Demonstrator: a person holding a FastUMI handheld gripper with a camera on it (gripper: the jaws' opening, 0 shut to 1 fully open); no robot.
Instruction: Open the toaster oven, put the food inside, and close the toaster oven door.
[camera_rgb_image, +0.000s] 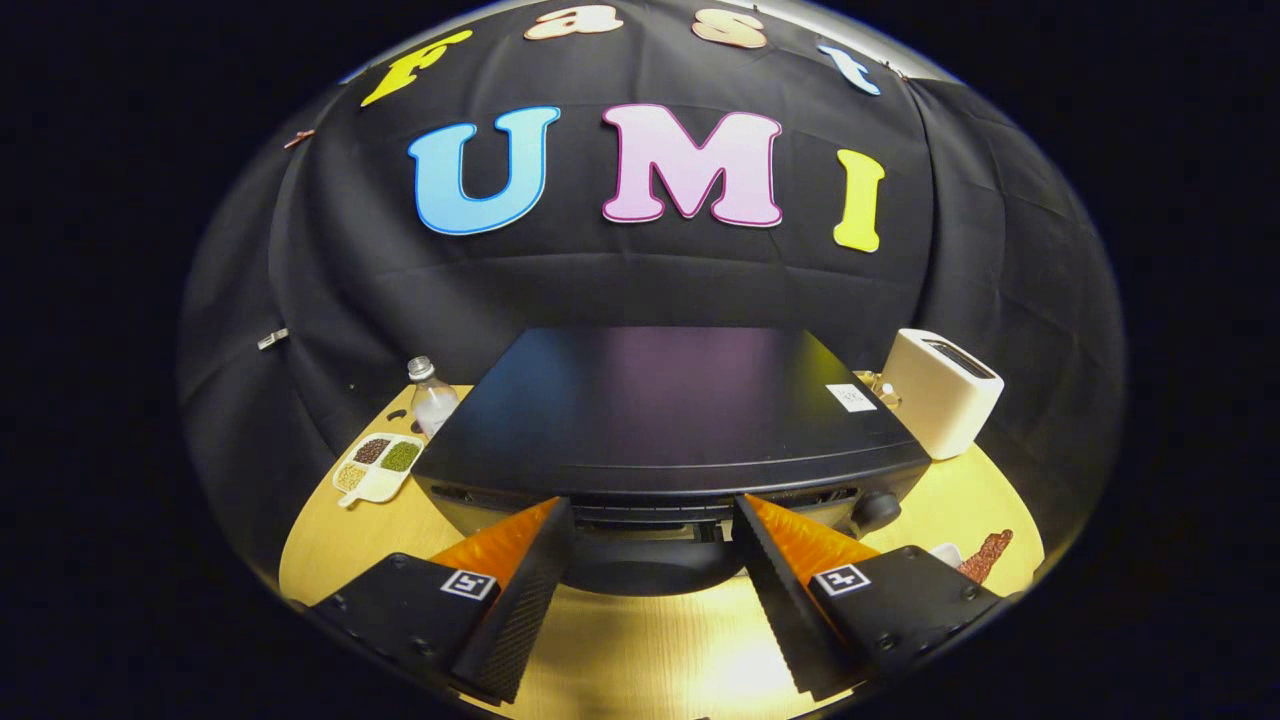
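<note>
Toaster oven (660, 420) door shut; hand-held gripper (652, 520) fingers spread at handle.

We can read no text here. The white sticker (851, 397) on the toaster oven (660, 410) is too small to read.

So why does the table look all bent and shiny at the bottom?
In the gripper view, the fisheye lens curves the table into a bowl shape. Overhead light makes a bright glare on the wood between the open gripper fingers. The toaster oven top has a soft purple-blue sheen. Everything looks sharp, not blurred.
</note>
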